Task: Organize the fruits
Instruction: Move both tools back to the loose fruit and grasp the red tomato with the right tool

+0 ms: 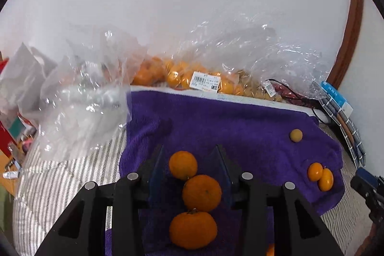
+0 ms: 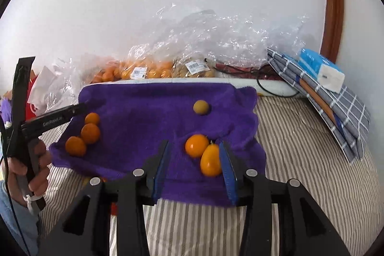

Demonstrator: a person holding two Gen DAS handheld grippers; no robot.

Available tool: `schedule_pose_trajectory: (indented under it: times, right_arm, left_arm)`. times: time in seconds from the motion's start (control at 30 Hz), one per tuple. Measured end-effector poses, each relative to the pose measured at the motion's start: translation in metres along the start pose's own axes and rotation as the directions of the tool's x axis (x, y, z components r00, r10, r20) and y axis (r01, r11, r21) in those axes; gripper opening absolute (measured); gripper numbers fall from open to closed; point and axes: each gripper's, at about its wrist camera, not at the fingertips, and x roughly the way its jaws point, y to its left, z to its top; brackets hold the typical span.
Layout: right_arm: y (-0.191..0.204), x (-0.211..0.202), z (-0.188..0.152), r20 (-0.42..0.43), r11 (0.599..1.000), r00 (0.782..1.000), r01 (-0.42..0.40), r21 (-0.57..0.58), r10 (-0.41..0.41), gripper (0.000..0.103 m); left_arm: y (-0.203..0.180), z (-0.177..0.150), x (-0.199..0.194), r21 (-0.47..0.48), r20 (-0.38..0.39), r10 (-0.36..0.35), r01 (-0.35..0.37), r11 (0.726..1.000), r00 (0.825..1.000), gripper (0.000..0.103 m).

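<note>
Nearest the left wrist camera, the left hand-held gripper (image 1: 189, 167) has matte black linkage arms with round metal pins and flat translucent blue pads, which stand apart; between and below them three dimpled, round mandarins (image 1: 201, 193) lie in a touching row on a plush purple towel (image 1: 240, 126). The right hand-held gripper (image 2: 194, 152) is built the same, its pads also spread, with the right pad just beside a smooth, glossy oval kumquat (image 2: 210, 160) that touches a rounder glossy kumquat (image 2: 196, 145); neither pad visibly grips them. The towel is thick and fuzzy, rumpled at its edges, spread over a ribbed grey-and-white striped cover (image 2: 300, 148). Farther out on the towel sits a small dull tan sphere, apparently a longan (image 2: 201, 107), well apart from the other fruit. In the right wrist view the three mandarins form a short line near the towel's left edge, by the tip of the left tool, whose black handle a bare hand (image 2: 31, 172) grips. Beyond the towel, against the pale wall, crinkled clear plastic bags (image 2: 216, 40) are heaped; one holds many small orange fruits (image 2: 148, 71) behind a white barcode label, another brownish ones (image 2: 194, 70). To the right lean a folded grey checked cloth (image 2: 336, 107) and a blue-and-white tissue pack (image 2: 321, 68).
</note>
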Motion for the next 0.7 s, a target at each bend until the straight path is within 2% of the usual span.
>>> schedule_pose_trajectory:
  times: [0.1, 0.33, 0.5, 0.7]
  right_arm:
    - [0.001, -0.009, -0.007, -0.020, 0.999, 0.999, -0.027, 0.018, 0.027, 0.041]
    - [0.007, -0.032, -0.017, 0.002, 1.000, 1.000, -0.009, -0.011, 0.009, 0.047]
    - [0.008, -0.035, -0.023, 0.003, 0.998, 0.999, -0.050, 0.032, 0.050, 0.047]
    - [0.030, -0.022, -0.037, -0.079, 0.993, 0.990, -0.114, 0.042, 0.117, 0.046]
  left_arm:
    - [-0.004, 0.002, -0.008, 0.005, 0.009, -0.009, 0.009, 1.000, 1.000, 0.040]
    - [-0.015, -0.001, -0.033, 0.031, 0.004, -0.004, 0.004, 1.000, 1.000, 0.040]
    - [-0.009, -0.009, -0.048, 0.047, -0.012, 0.014, -0.013, 0.999, 1.000, 0.040]
    - [0.015, -0.026, -0.065, 0.036, -0.047, 0.028, -0.026, 0.999, 0.998, 0.040]
